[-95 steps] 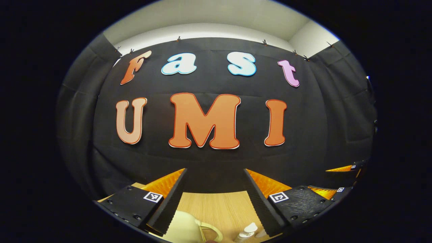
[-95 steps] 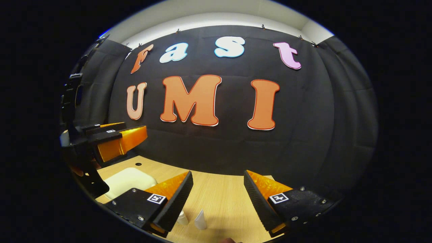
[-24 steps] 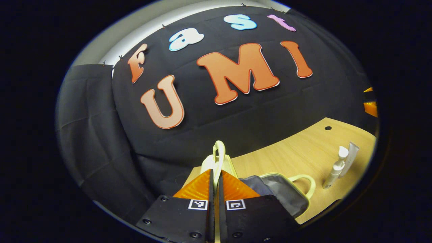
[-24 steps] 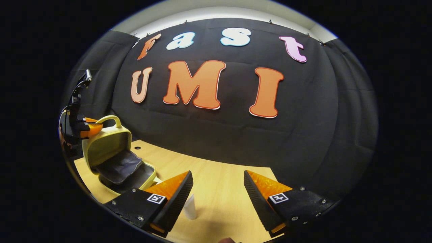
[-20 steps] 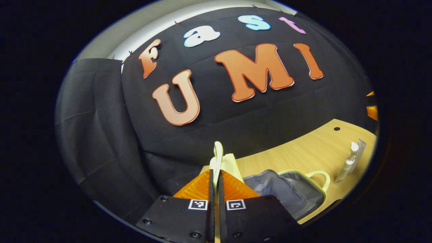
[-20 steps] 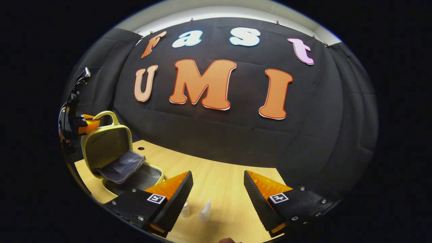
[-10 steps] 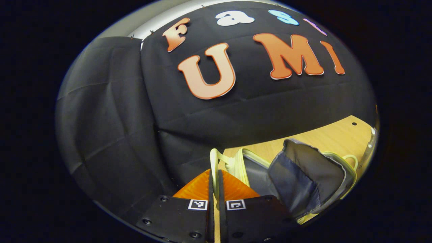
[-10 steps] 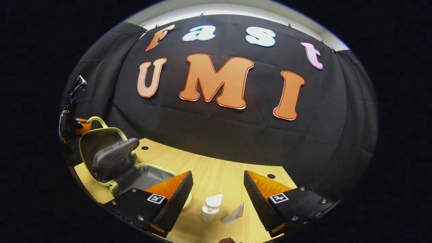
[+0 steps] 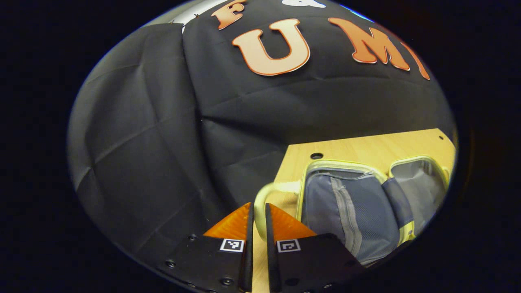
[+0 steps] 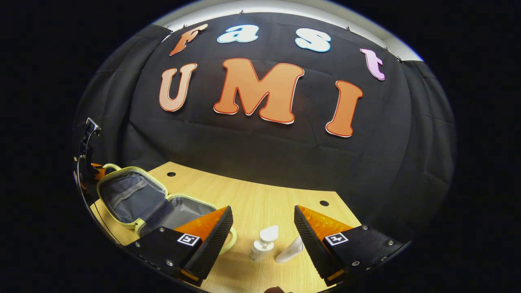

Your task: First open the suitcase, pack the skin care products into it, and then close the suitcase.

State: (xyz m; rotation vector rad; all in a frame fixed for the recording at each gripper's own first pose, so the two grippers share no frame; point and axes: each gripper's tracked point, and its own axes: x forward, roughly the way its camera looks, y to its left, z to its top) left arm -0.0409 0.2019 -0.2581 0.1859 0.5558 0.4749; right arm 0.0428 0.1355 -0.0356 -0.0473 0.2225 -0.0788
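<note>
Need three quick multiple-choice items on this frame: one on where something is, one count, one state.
1. Where do the skin care products stand?
A. inside the suitcase
B. on the table, outside the suitcase
C. in the right gripper

2. How many skin care products stand ahead of the right gripper?
A. two
B. four
C. none

3. What state is the suitcase in?
A. zipped shut
B. half open, lid upright
C. laid fully open

Key: 1 B, the pump bottle and tube stand on the table, apart from the suitcase. 2 A, those two stand between the open fingers of the right gripper. 3 C, both halves lie flat; the left gripper is shut on the suitcase handle.
</note>
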